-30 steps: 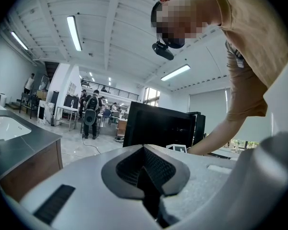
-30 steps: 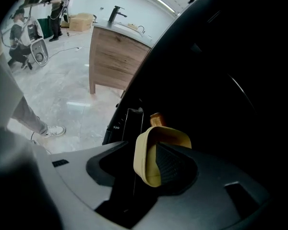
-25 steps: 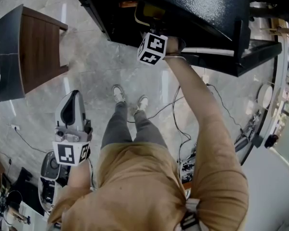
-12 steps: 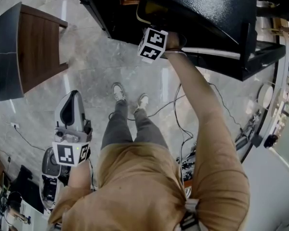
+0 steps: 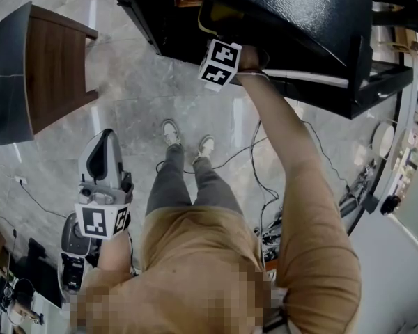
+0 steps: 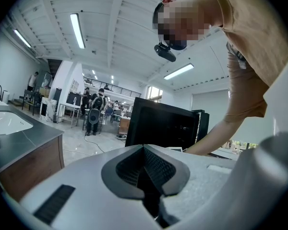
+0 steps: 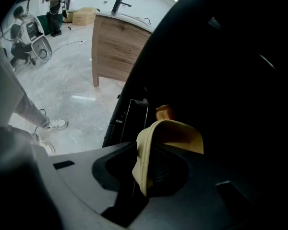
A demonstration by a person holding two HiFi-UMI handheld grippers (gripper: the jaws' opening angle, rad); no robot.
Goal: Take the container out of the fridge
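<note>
Head view: my R gripper is up at the mouth of the big glossy black fridge. Its marker cube shows, but the fingers are lost in the dark opening. The pale yellow plastic container sits just inside the fridge, right above the cube. My L gripper hangs low by my side over the grey marble floor, well apart from the fridge. A dark-topped, wood-sided bench stands off to the left.

L gripper view: fingers together, nothing btwn them. The fridge shows beyond as a black box, w/ my other arm reaching to it.

R gripper view: fingers closing w/ the container's thin yellow wall btwn them. The wall lies along the ribbed pad on one side, but there's a dark gap on the other, so no clamp yet. The container is inside the dark fridge, tilted over my fingers. A small orange-brown rounded thing sits just behind it; can't tell what it is. Outside I see the bench w/ a tap on top, and the floor.
</note>
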